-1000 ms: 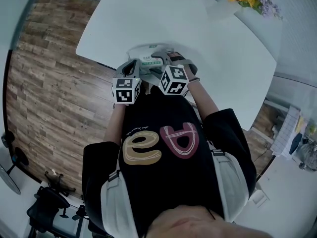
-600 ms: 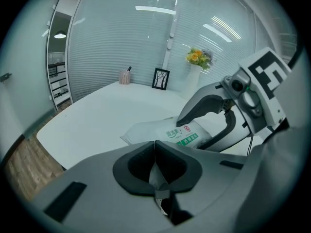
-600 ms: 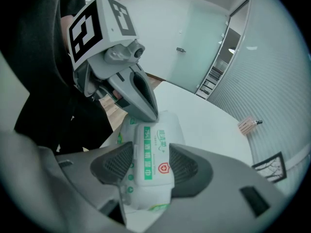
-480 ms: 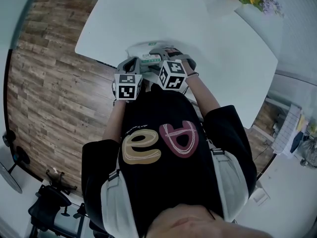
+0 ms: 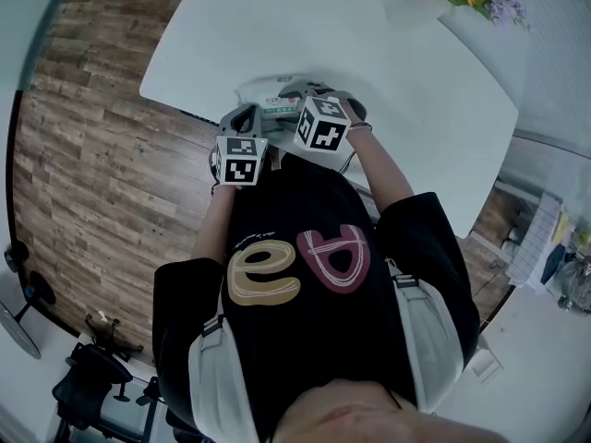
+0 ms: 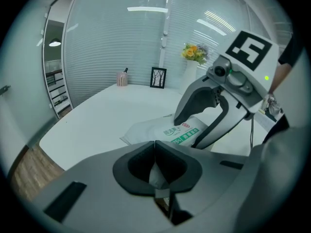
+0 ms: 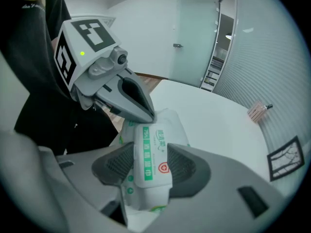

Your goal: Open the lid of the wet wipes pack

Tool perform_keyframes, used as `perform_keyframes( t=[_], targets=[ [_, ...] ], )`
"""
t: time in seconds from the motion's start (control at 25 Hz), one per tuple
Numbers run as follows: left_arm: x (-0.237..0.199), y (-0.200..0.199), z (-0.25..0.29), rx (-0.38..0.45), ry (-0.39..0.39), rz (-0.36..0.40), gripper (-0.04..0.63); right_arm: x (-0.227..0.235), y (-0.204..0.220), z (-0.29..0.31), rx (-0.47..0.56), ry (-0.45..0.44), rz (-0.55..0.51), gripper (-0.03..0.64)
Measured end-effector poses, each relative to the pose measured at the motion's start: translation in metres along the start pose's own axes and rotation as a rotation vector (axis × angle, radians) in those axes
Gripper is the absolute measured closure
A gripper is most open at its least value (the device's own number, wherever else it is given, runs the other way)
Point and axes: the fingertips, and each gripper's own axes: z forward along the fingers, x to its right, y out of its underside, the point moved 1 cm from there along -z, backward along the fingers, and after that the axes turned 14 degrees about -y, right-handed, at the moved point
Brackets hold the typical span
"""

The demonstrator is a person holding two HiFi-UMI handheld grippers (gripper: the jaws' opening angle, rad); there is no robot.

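The jaws of the right gripper (image 7: 146, 168) have just been closing, and the lid (image 7: 154, 144) of the wet wipes pack (image 5: 270, 98) lies between them, its two long sides against the ribbed pads. I judge this to be the start of the opening step: the claw now has a hold on the lid, but the lid is flat on the pack and not yet lifted. The left gripper (image 6: 155, 154) has its jaws pressed together on a thin white end of the pack, which should keep the pack steady while the lid is peeled. The pack is at the near edge of the white table (image 5: 388, 53), directly in front of the person. Both forearms reach forward from the body with the hands close together. The right gripper points steeply down at the pack, and the left one is slanted less steeply, just beside it, so the two marker cubes are near each other
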Motion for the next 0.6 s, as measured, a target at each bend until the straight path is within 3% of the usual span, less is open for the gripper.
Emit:
perform_keyframes(
  t=[0.16,0.6],
  targets=[
    [0.0015,0.0004,-0.0003,0.016,-0.034,0.072,0.578,0.0014,-0.0005,-0.0016,0.021,-0.030,0.031,0.400],
    [0.0014,0.0006,-0.0005,0.019,-0.021,0.079,0.578,0.0032,-0.0020,-0.0040,0.043,-0.073,0.064,0.402]
  ],
)
